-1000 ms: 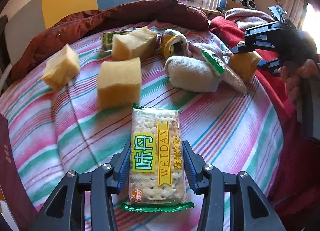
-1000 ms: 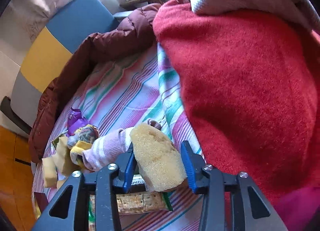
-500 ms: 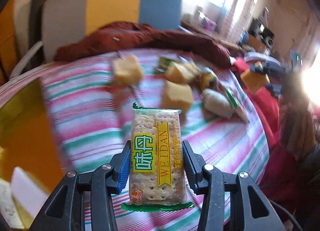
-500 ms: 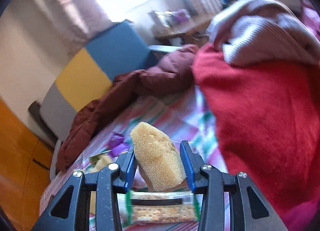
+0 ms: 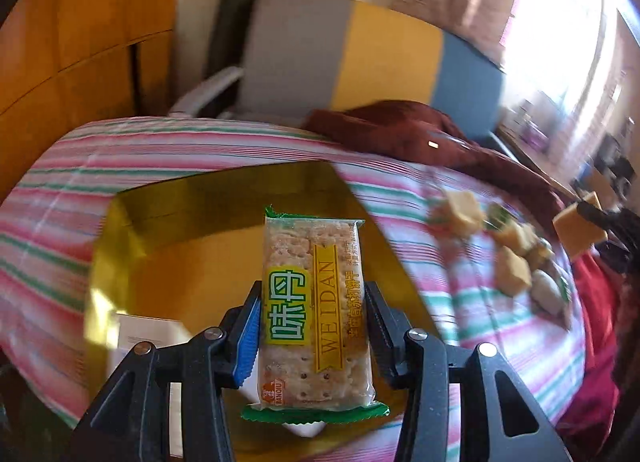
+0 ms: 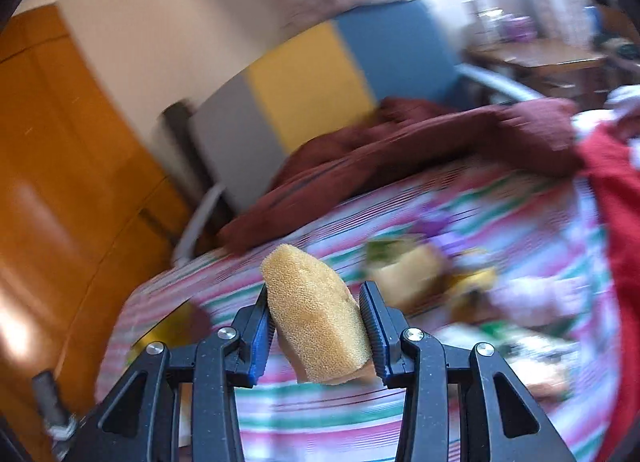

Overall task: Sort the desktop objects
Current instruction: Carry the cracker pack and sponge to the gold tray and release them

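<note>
My left gripper (image 5: 314,326) is shut on a cracker packet (image 5: 314,314) with a green and yellow label, held lengthwise above a gold box (image 5: 192,246) that lies open on the striped bedspread (image 5: 200,145). My right gripper (image 6: 316,326) is shut on a yellow sponge block (image 6: 316,314), lifted over the bedspread (image 6: 320,410). In the left wrist view that same sponge block (image 5: 578,232) shows at the far right in the right gripper. Several sponge blocks (image 5: 462,211), a rolled sock (image 5: 546,296) and small packets lie in a blurred pile to the right.
A white card or carton (image 5: 146,336) lies in the gold box. A maroon jacket (image 5: 404,129) is heaped at the back of the bed, a red blanket (image 6: 616,189) on the right. A grey, yellow and blue headboard (image 5: 360,53) and an orange wooden wardrobe (image 6: 60,165) stand behind.
Both grippers have risen and swung left, each keeping its load. The left one has left the pile of objects and now hangs over the gold box; the pile has slid to the right.
</note>
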`<state>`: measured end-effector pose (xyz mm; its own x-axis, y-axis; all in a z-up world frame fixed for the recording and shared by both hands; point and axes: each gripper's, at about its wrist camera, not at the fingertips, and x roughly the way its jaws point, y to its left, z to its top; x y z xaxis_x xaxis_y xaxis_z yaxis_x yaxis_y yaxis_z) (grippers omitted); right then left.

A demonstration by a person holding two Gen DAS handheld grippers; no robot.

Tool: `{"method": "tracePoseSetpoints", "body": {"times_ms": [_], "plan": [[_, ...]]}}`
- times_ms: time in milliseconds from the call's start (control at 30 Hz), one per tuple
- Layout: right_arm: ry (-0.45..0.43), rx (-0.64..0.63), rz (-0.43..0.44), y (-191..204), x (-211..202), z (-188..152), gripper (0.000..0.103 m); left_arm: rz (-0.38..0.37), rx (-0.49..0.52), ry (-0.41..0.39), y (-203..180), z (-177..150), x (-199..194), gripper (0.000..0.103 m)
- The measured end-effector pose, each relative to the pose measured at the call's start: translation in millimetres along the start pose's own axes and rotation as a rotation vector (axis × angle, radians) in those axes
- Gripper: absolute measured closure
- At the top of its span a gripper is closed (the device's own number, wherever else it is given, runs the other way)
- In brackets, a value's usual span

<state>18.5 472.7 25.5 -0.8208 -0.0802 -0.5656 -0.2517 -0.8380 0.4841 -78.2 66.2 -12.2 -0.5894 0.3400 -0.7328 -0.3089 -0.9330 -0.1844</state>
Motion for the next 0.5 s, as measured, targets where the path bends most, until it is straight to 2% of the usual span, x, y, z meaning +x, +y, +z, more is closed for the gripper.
{"method": "tracePoseSetpoints", "body": {"times_ms": [133,333,500], "plan": [[0.119,-0.067,0.143,65.9,36.6,-26.8,0.061,0.054,-0.039,-0.001,32.9,8.1,6.4,0.056],[0.295,-0.127,0.313,153.3,90.2,-77.7,0.061,0.144,-0.09,0.012,79.7,18.7,18.5,0.055],[0.406,-0.139,0.359,200.8,134.9,-113.0,0.061,0.182,-0.127,0.017,108.1,23.2,25.2,0.055]]}}
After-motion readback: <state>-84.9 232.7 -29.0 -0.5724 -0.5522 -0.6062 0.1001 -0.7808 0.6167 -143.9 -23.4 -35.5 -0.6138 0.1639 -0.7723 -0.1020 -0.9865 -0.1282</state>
